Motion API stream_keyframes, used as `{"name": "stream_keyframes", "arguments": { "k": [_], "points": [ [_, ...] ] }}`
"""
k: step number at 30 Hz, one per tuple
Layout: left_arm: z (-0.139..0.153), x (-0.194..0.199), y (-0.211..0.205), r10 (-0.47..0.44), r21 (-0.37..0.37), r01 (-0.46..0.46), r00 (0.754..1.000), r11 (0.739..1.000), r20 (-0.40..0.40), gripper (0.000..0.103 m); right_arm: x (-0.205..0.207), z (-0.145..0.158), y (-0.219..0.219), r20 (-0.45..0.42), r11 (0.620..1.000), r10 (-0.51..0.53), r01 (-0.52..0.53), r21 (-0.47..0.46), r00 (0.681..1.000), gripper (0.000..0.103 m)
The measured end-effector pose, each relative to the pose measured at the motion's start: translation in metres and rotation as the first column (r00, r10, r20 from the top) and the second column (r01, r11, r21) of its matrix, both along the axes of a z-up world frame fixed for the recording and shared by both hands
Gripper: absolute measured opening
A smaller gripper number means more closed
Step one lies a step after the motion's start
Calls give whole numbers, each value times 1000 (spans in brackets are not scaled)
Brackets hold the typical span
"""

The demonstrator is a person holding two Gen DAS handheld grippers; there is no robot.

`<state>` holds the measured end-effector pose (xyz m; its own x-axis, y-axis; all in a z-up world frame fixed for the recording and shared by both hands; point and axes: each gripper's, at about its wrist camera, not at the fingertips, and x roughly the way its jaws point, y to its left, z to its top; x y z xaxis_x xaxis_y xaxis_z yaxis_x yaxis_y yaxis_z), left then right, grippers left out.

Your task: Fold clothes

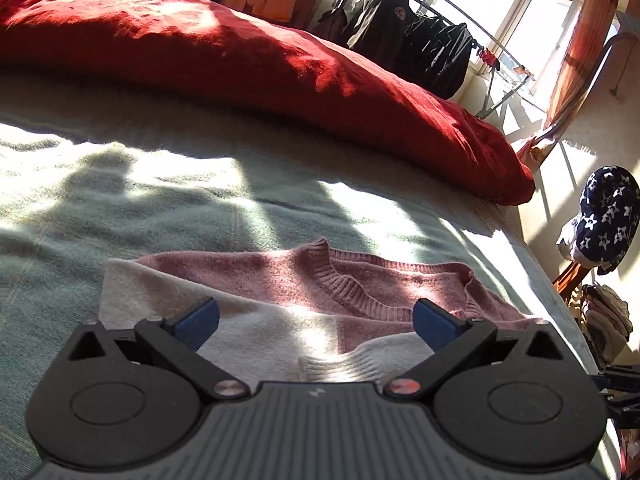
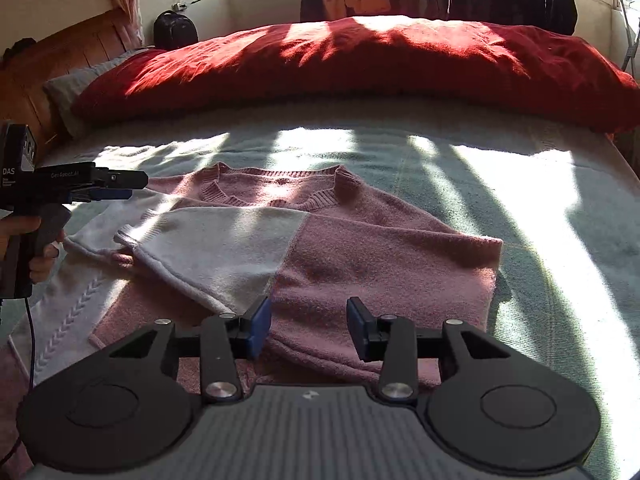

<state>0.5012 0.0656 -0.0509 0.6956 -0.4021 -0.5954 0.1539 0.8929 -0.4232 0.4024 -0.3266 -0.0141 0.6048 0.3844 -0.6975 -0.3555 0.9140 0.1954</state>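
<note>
A pink and white knitted sweater point(image 1: 320, 280) point(image 2: 360, 248) lies flat on the bed, neck towards the red duvet. A white sleeve point(image 2: 224, 240) is folded across its chest. In the left wrist view my left gripper point(image 1: 316, 316) hovers over the sweater's neck side with its blue pads wide apart and nothing between them. The right wrist view shows that same left gripper point(image 2: 120, 186) in a hand at the sweater's left edge. My right gripper point(image 2: 308, 320) is open partway above the pink lower half, and its pads do not press on the cloth.
A pale green blanket point(image 1: 160, 184) covers the bed. A bulky red duvet point(image 2: 360, 60) lies across the far side. Beyond it stands a rack of dark clothes point(image 1: 420, 40). A star-patterned garment point(image 1: 608, 216) sits off the bed's right edge, and a black backpack point(image 2: 174, 28) stands by the headboard.
</note>
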Motion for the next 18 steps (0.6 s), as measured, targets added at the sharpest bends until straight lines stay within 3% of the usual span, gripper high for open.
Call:
{"name": "stream_keyframes", "arguments": {
  "k": [5,11,15,18],
  "points": [
    [-18,22,34,105,-81,-110,992,991,-65,102,-8,0,-6,1,1000,-15,15,12,1000,50],
    [21,-1,29,78,-53,-80,996,995,-34,102,-28,13,-9,16,998,-27,27,56,999,52],
    [57,-29,23,28,17,-28,1000,999,5,102,-52,31,-7,31,997,-36,34,67,999,54],
    [90,-56,20,-9,72,8,1000,997,10,102,-76,54,-4,66,998,-31,27,64,997,61]
  ]
}}
